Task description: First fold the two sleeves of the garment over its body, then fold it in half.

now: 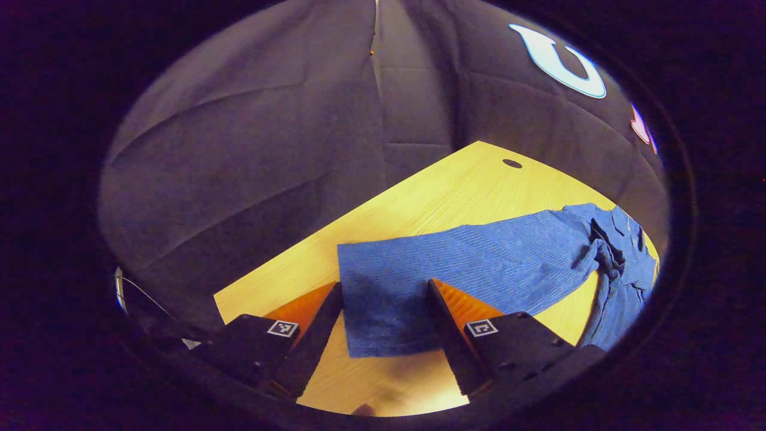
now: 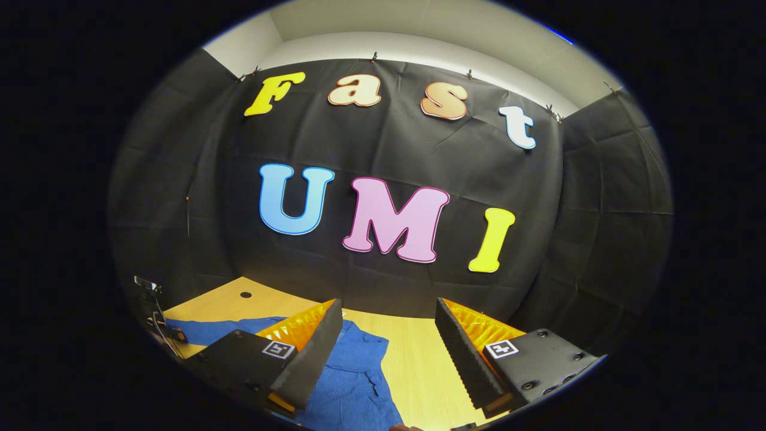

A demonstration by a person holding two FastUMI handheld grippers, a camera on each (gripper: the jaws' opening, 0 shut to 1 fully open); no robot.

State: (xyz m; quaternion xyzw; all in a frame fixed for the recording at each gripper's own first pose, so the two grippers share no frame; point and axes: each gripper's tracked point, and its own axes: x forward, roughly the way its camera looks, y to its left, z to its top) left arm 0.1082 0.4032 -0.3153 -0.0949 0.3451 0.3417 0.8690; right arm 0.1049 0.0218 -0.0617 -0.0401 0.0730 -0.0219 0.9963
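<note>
- Blue knit fabric: one sleeve of the garment lies flat on the table, its cuff end between the fingers of the left gripper.
- Left gripper: jaws spread wide, one finger on each side of the cuff; whether they touch the cloth cannot be told.
- Right gripper: jaws spread wide, nothing between them, held above the table.
- Garment body: bunched and wrinkled at the far end of the sleeve in the left gripper view; in the right gripper view it lies beneath the gripper's left finger.
- Table: light wood, with a round hole near its far edge.
</note>
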